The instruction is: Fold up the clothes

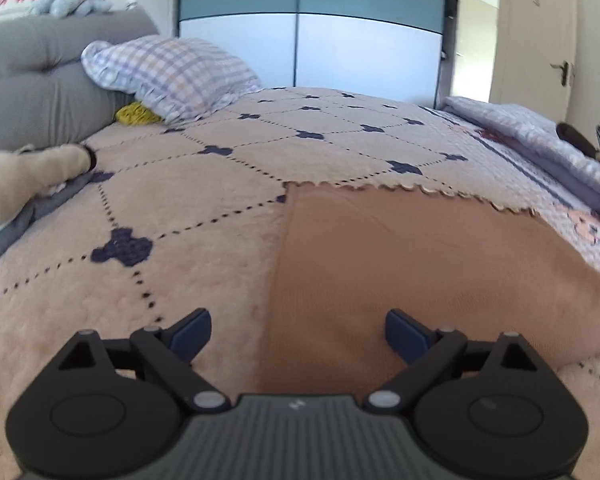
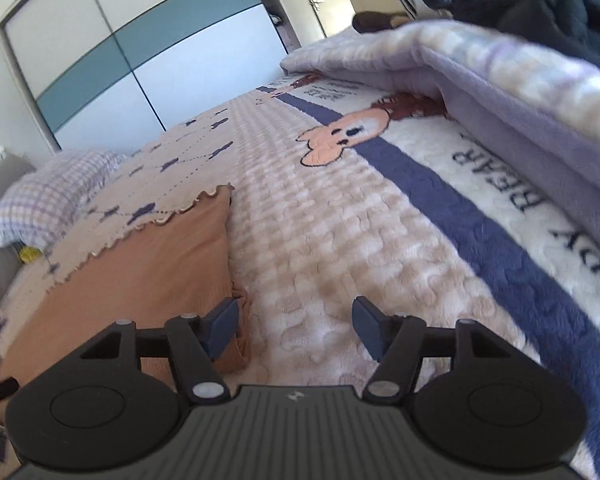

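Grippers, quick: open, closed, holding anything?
Left gripper: open, holding nothing.
Right gripper: open, holding nothing; brown garment lies beside it.

Soft, even daylight fills both views, brightest at the doorway [image 1: 476, 36], perhaps from a window beyond it. Shadows are faint. Fisheye bending curves the wardrobe [image 2: 112, 56]; the folded blanket [image 2: 520, 92] is smeared, and corners darken.

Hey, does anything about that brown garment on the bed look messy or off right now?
Mostly tidy. The brown garment lies flat on the bedspread with its scalloped edge straight. The one oddity is its near right corner, which is bunched and rumpled beside the right tongs. Both tongs are open and hold nothing.
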